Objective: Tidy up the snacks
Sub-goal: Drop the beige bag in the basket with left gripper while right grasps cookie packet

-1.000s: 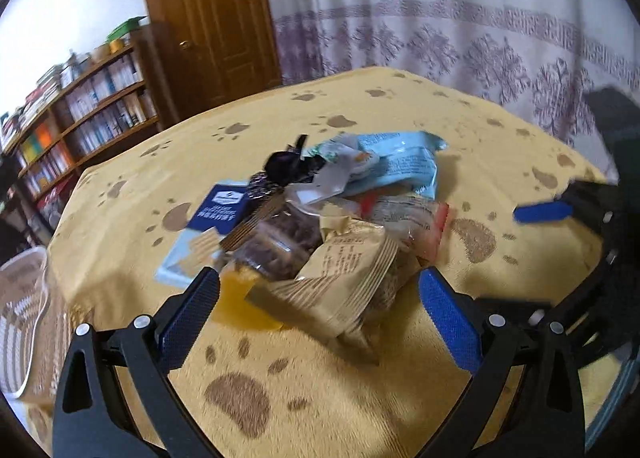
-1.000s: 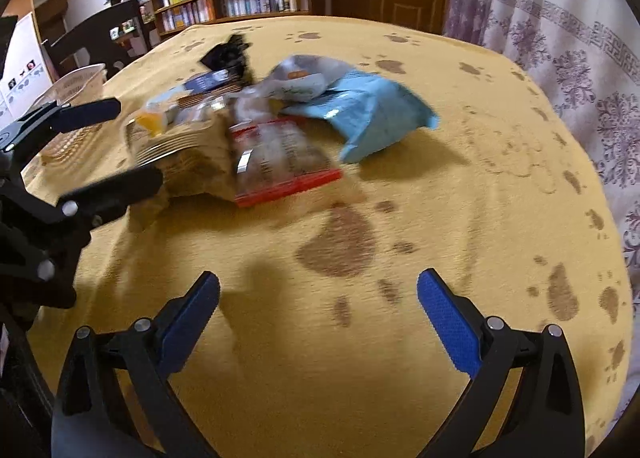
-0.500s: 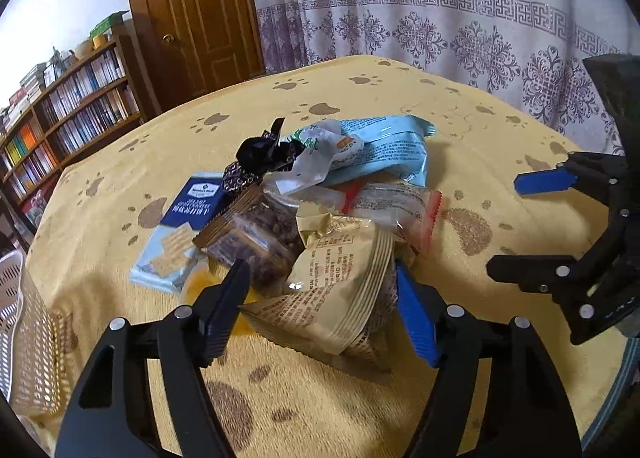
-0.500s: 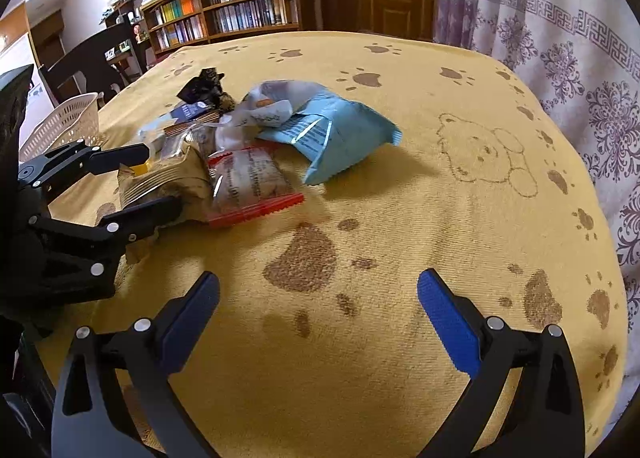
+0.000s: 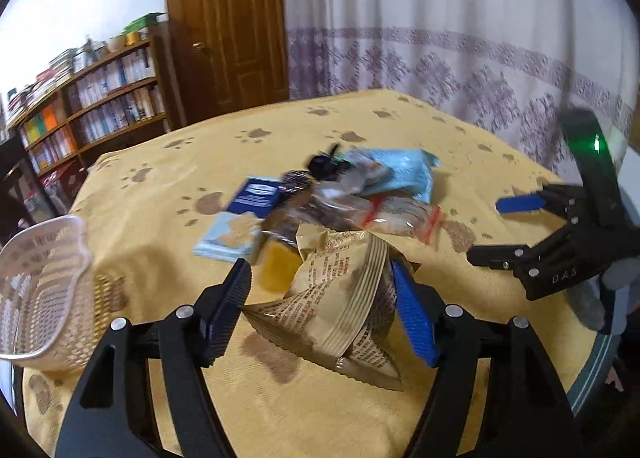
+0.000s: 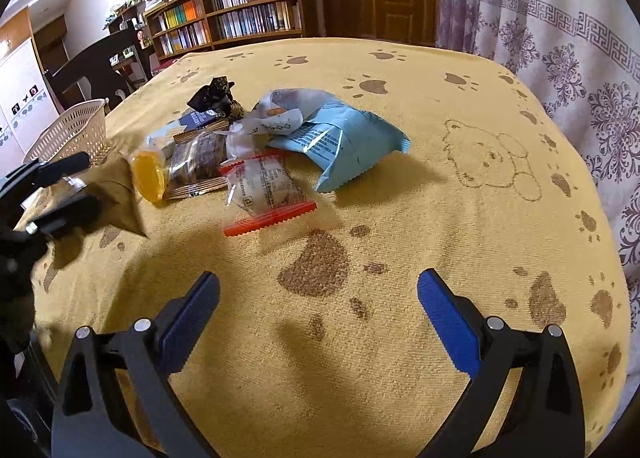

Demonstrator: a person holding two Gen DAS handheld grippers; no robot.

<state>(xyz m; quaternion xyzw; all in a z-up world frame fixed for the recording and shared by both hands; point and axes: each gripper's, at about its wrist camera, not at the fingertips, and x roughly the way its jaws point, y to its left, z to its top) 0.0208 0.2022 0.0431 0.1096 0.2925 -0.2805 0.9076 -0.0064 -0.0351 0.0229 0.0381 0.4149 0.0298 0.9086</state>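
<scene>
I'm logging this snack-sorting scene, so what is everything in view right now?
tan crinkled snack packet: 1, tan with brown print, between the left gripper's fingers, pulled off the pile's near edge
light blue foil snack bag: 1, light blue, pile's right side
clear red-edged snack packet: 1, clear and red, pile's front
orange jelly cup: 1, orange, pile's left
dark blue biscuit box: 1, dark and pale blue, under the pile
black twisted wrapper: 1, black, pile's far end
white plastic mesh basket: 1, white, table's left edge
yellow paw-print tablecloth: 1, yellow, covering the table
wooden bookshelf: 1, brown, back wall
left gripper: 1, black with blue pads, closed on the packet
right gripper: 1, black with blue pads, open over bare cloth
</scene>
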